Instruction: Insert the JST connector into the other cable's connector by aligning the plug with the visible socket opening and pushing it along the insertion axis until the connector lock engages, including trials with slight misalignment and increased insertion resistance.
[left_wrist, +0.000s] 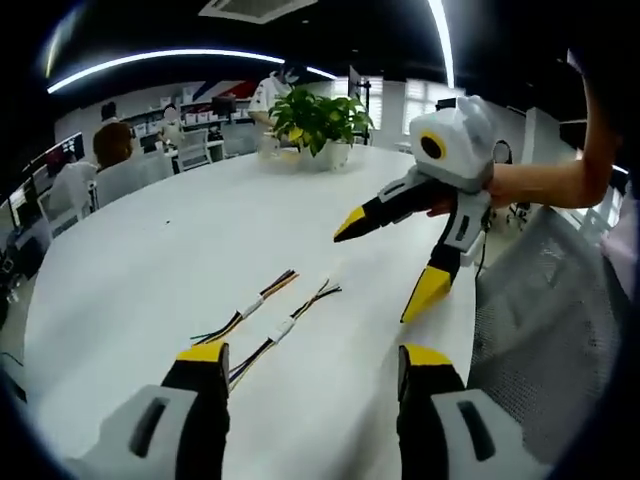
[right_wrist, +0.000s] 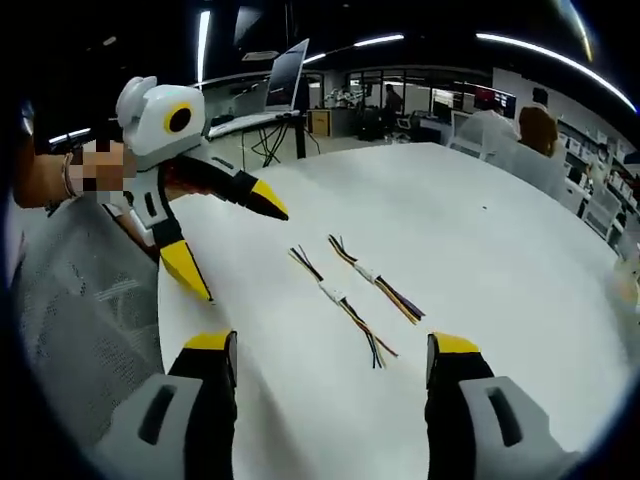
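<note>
Both grippers (left_wrist: 312, 362) (right_wrist: 332, 348) hover spread above cables (left_wrist: 268, 312).

A potted plant (left_wrist: 318, 125) stands at the far edge of the white counter (left_wrist: 180, 250); a grey mesh chair (left_wrist: 555, 320) sits beside its right edge.

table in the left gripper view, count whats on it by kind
Cables with white connectors: 2, one beside the other, lying apart
Potted plants: 1, at the far edge
Total: 3 things on the white table
</note>
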